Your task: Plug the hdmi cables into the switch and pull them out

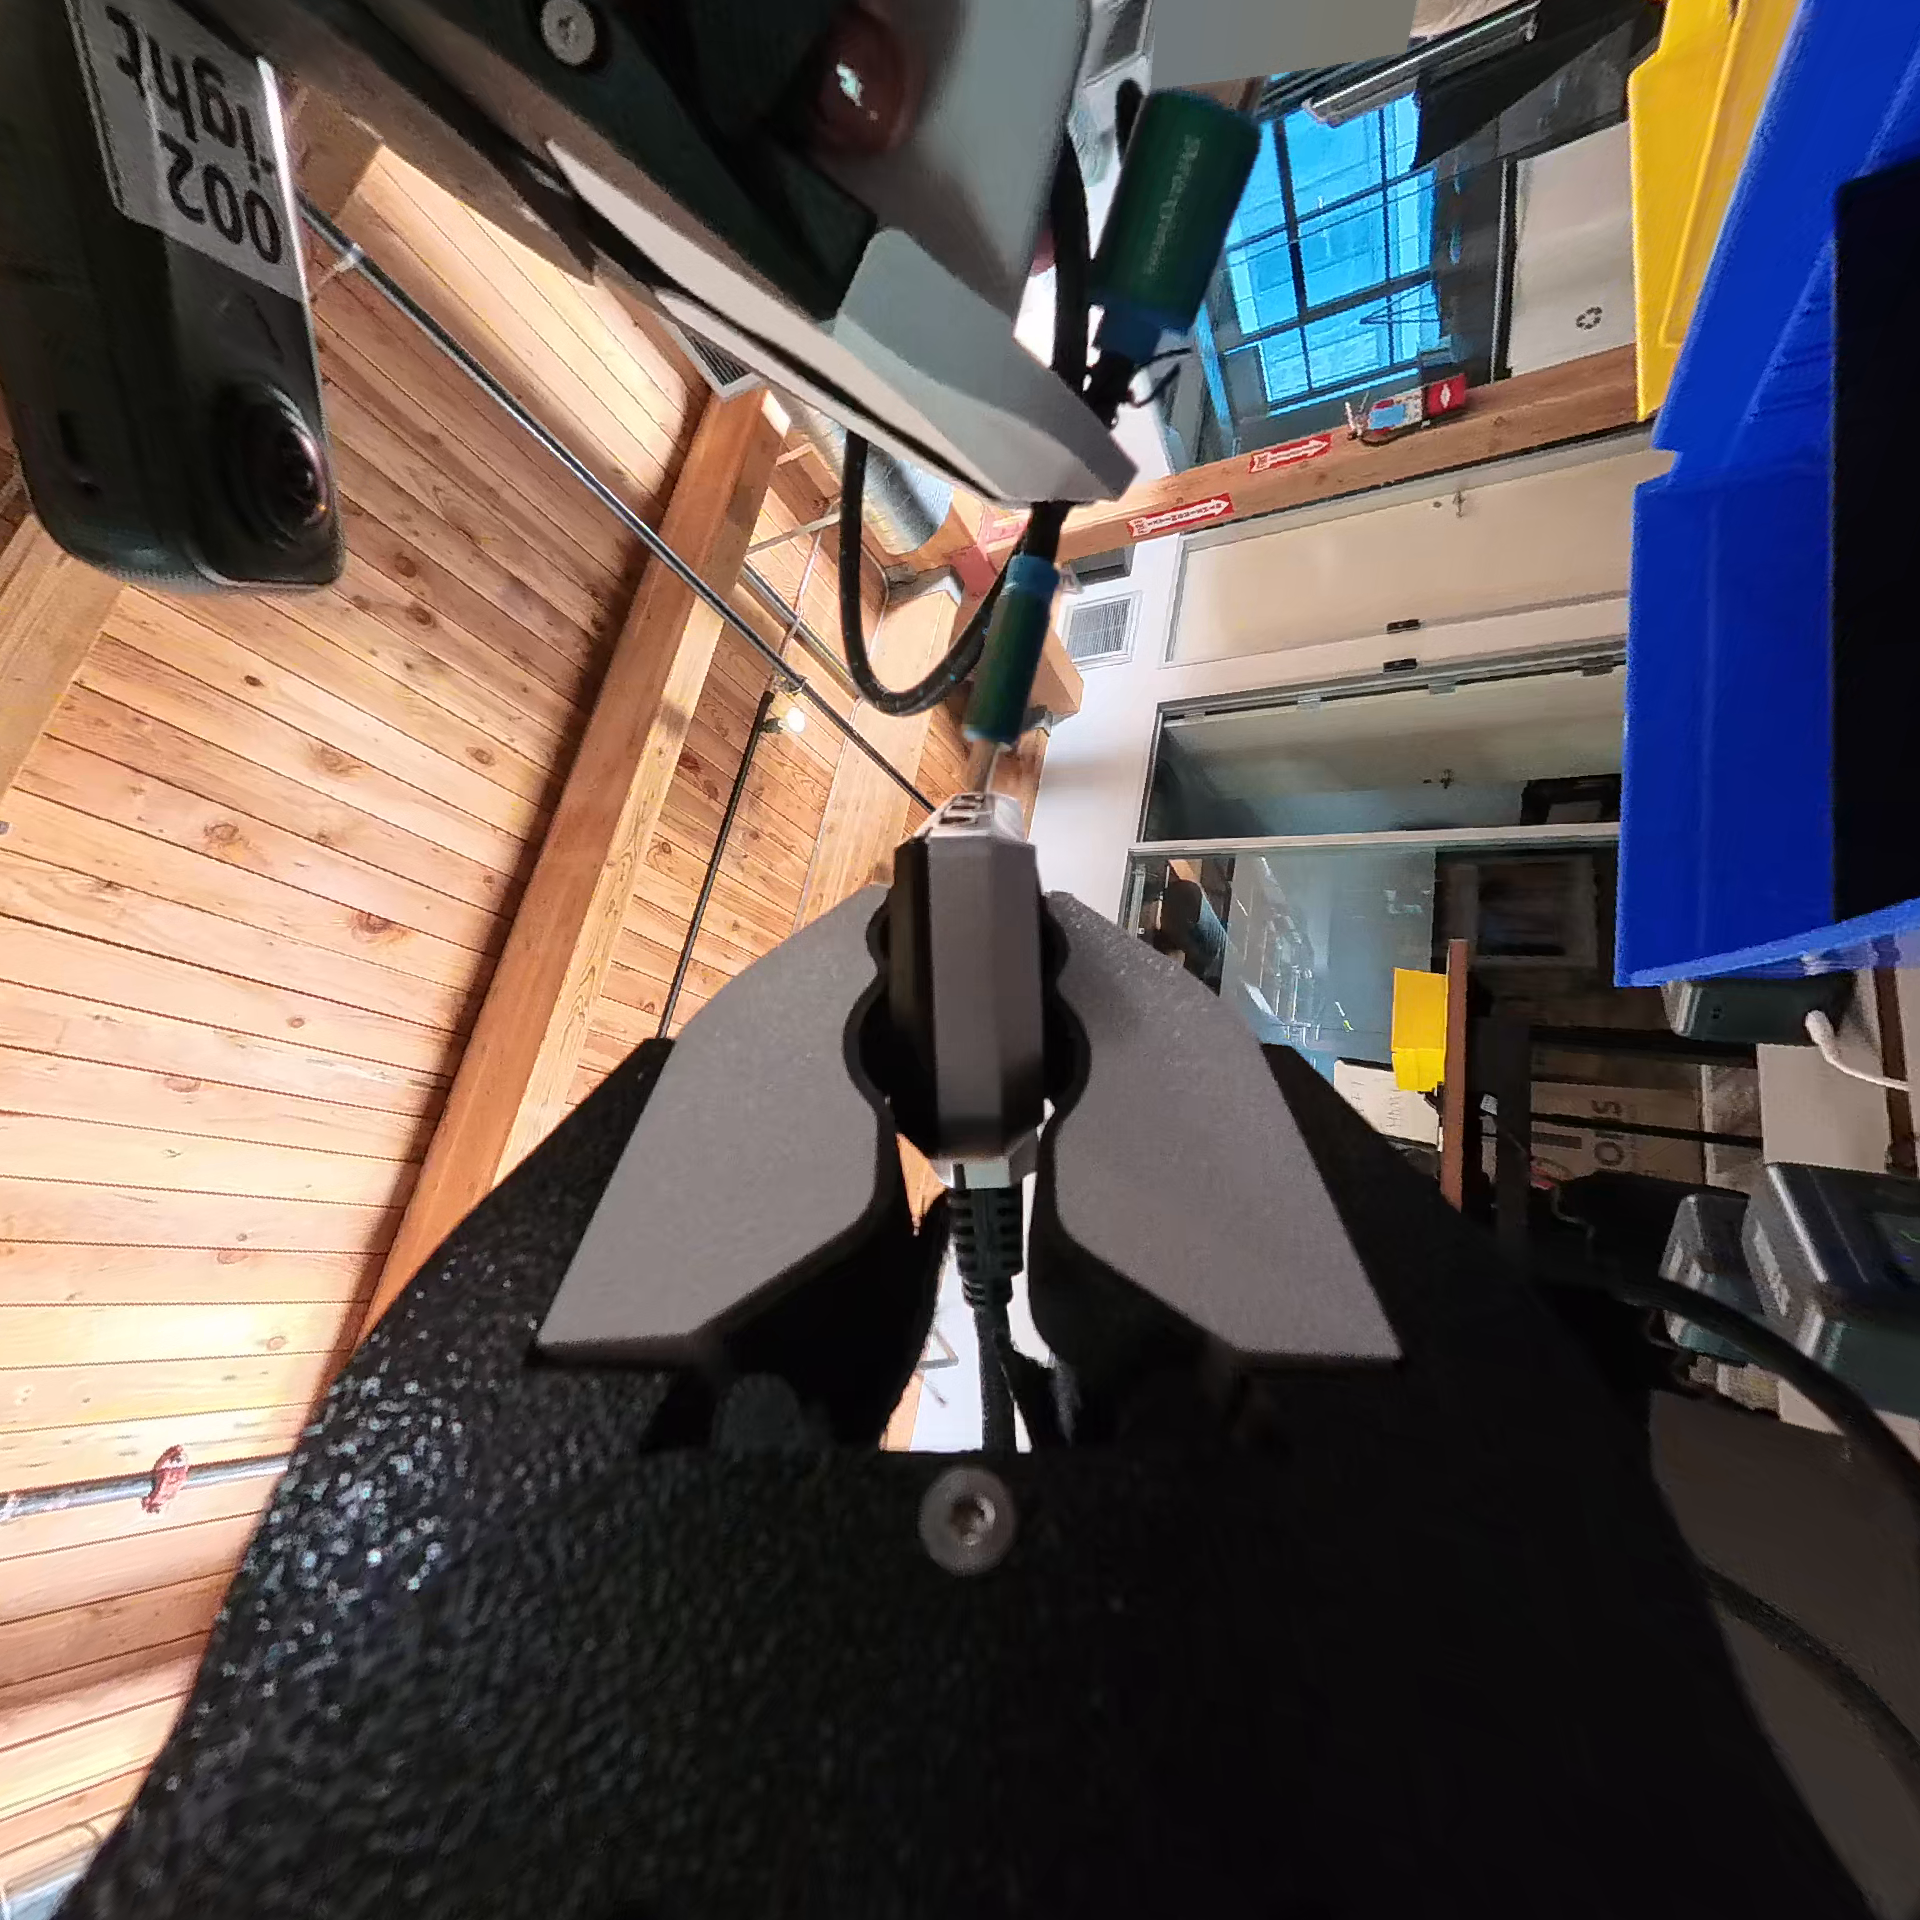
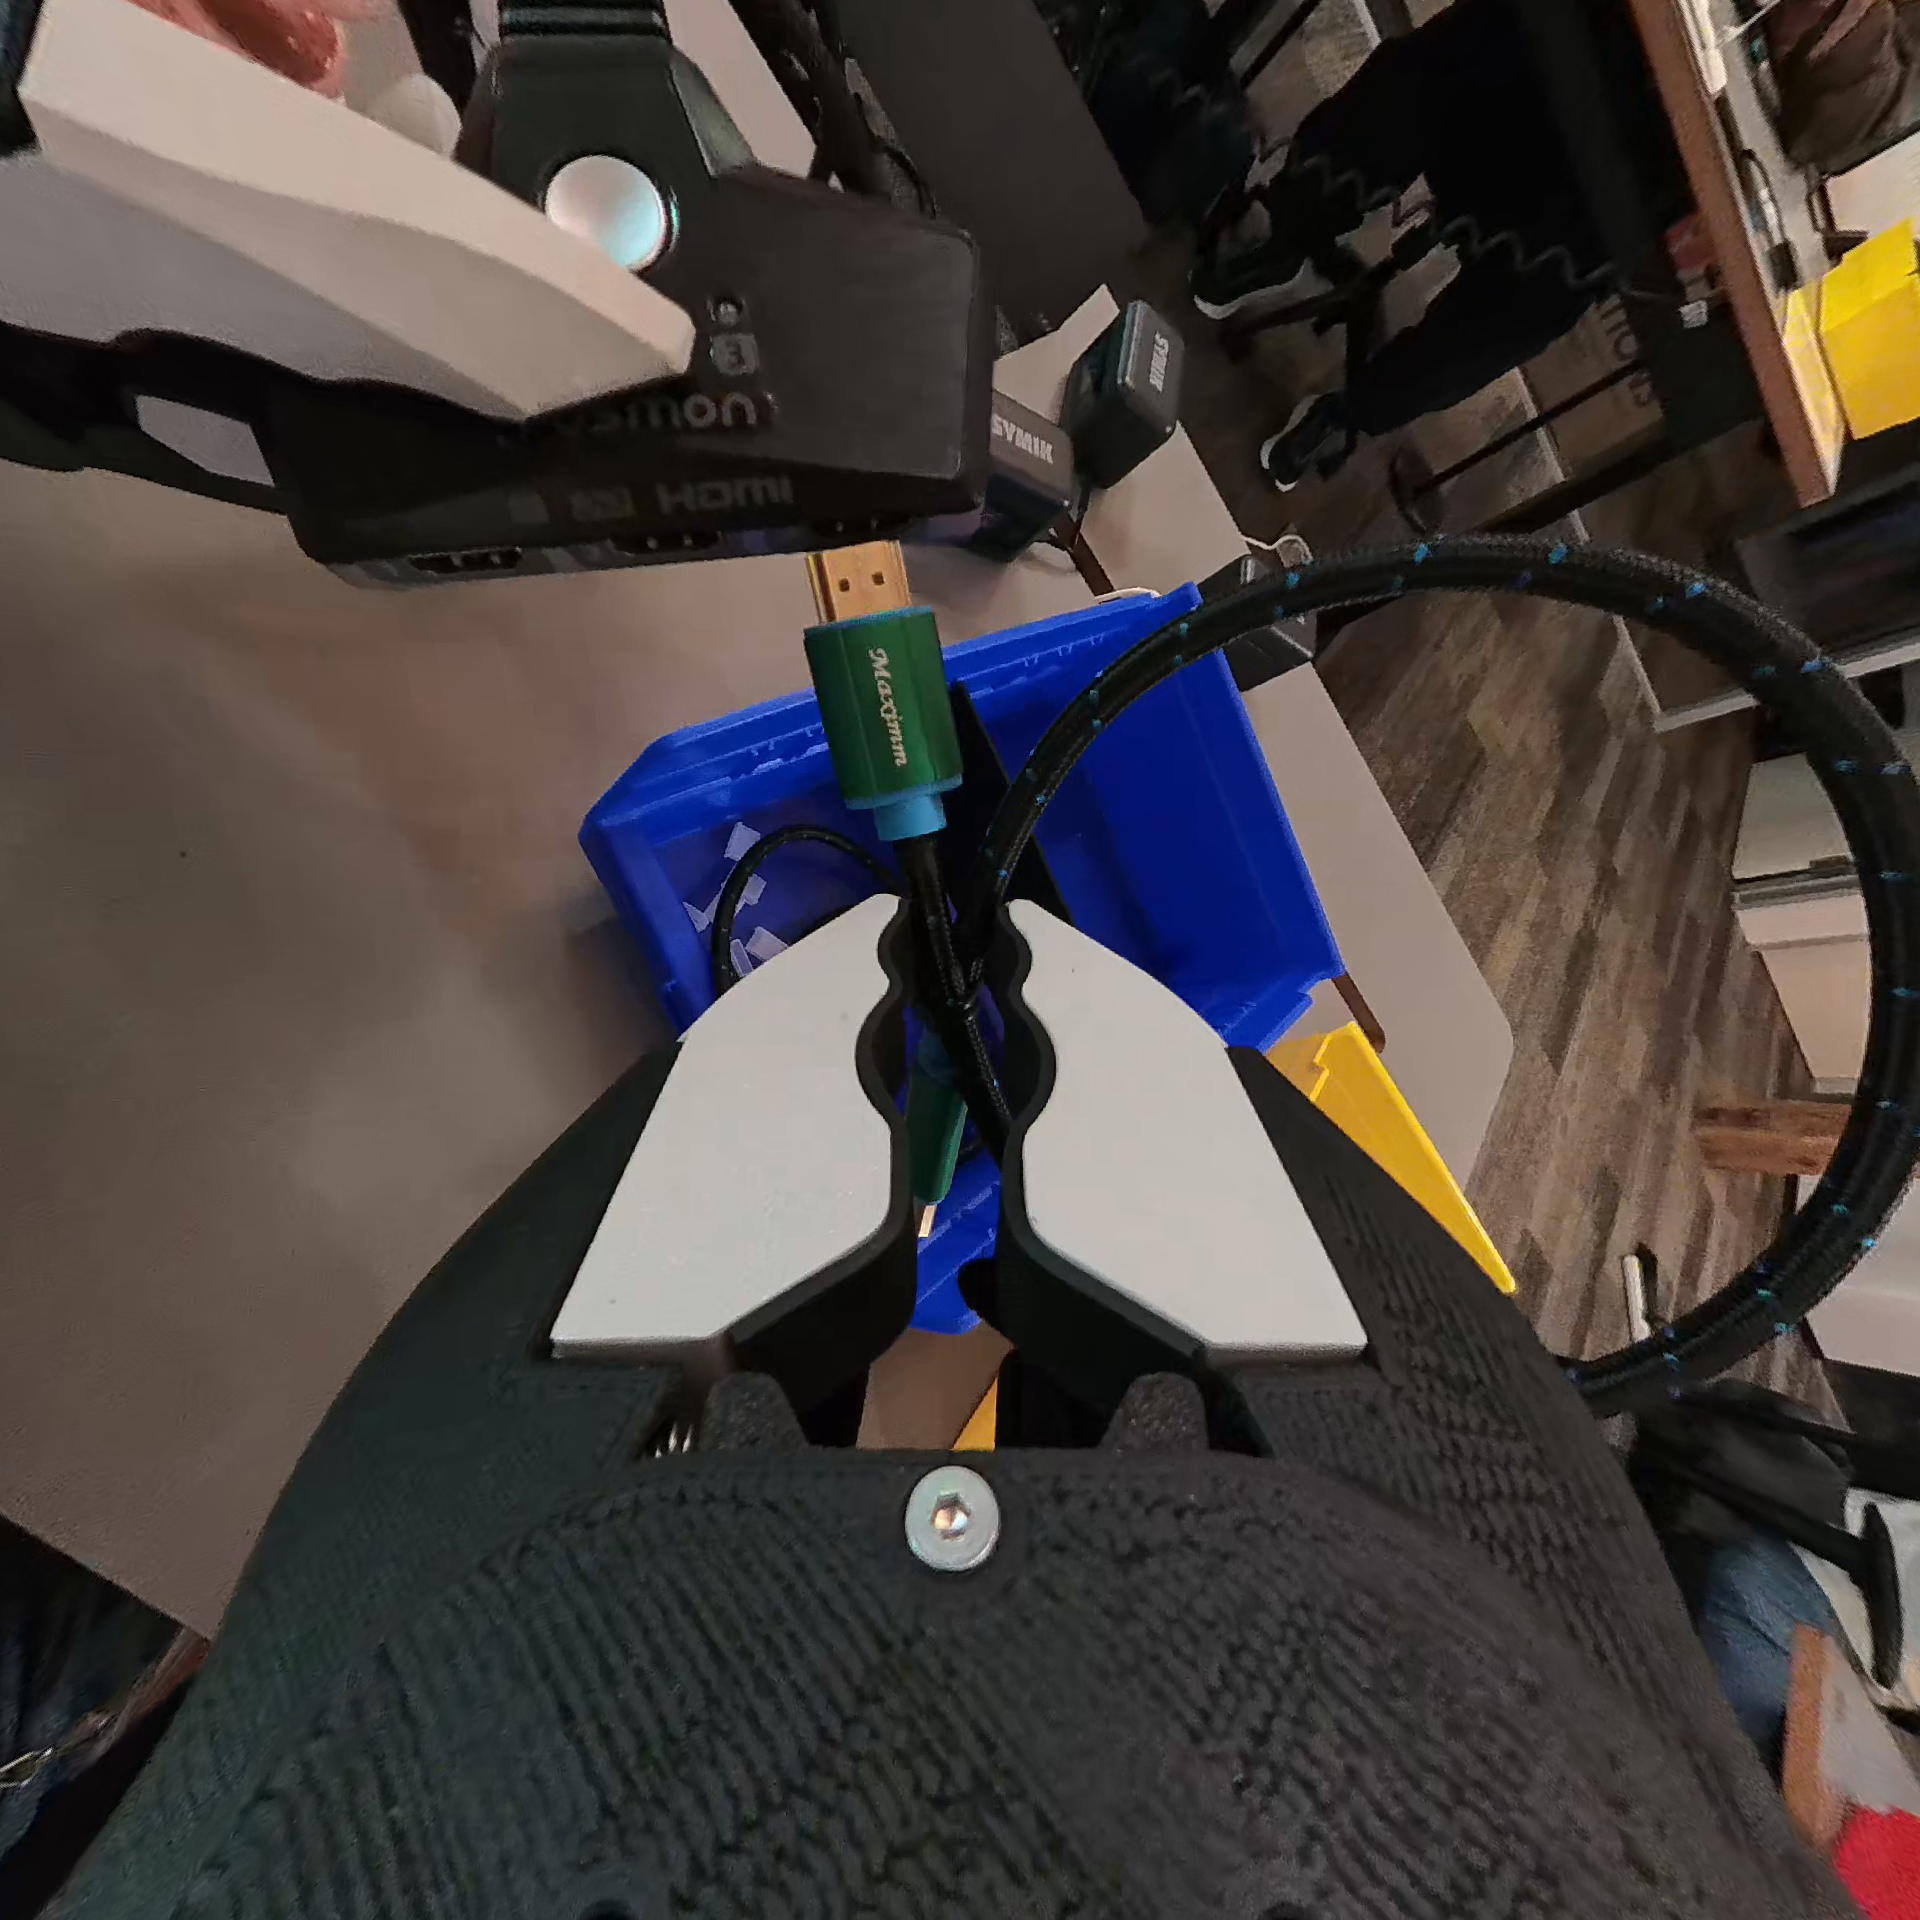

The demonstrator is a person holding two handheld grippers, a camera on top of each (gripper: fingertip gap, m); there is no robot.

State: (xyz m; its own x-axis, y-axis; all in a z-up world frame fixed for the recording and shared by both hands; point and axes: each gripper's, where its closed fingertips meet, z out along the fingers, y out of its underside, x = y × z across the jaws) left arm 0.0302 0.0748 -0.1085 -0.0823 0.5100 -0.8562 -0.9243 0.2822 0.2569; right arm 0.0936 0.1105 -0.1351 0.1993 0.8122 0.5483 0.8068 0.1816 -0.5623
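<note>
L gripper point(image 1: 961, 997): jaws clamp black HDMI switch box point(image 1: 971, 1018) (ports seen in R view only). R gripper point(image 2: 956, 997): clamps braided HDMI cable point(image 2: 940, 935), green plug point(image 2: 883, 717) at box, blue bin point(image 2: 1164, 810) beneath.

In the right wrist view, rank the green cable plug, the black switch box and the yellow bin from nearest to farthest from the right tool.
1. Green cable plug, just ahead of the right tool.
2. Black switch box, beyond the plug, upper left.
3. Yellow bin, far upper right, on a shelf.
</note>
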